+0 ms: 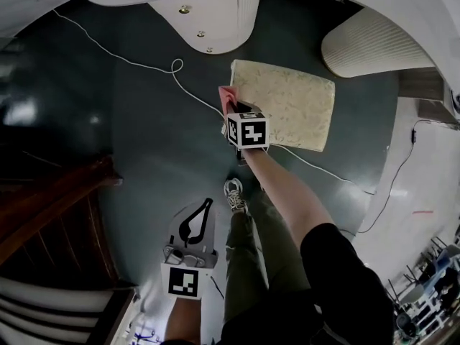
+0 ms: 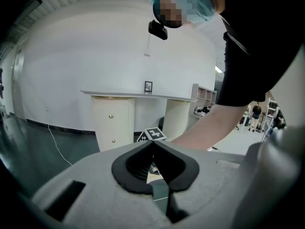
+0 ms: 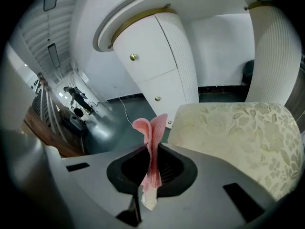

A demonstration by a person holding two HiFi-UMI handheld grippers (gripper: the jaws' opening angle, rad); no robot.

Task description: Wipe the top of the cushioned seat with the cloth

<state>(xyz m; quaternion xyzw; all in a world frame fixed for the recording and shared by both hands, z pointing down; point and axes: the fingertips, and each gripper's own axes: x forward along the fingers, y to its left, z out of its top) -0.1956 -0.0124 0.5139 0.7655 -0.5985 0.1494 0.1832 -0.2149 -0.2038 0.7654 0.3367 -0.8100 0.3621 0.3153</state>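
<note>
Seat (image 1: 287, 106) unwiped, cloth held ready at its left edge.
You're in the approach step: the seat stands on the floor (image 1: 129, 121), and your right claw (image 1: 233, 108) pinches the pink cloth (image 1: 228, 96) just beside that edge, seemingly clear of the top. Your left claw (image 1: 207, 205) hangs low near your shoe, tips together, empty. Next, I'd say, bring the cloth onto the top, press it flat, and sweep across.

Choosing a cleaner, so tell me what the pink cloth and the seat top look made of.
The cloth looks like a soft, matt knitted or terry-type fabric: a fine ribbed texture shows and it folds limply. The seat top seems to be woven upholstery fabric, cream with a faint leaf pattern and mostly matt. Its rounded edge suggests padding.
</note>
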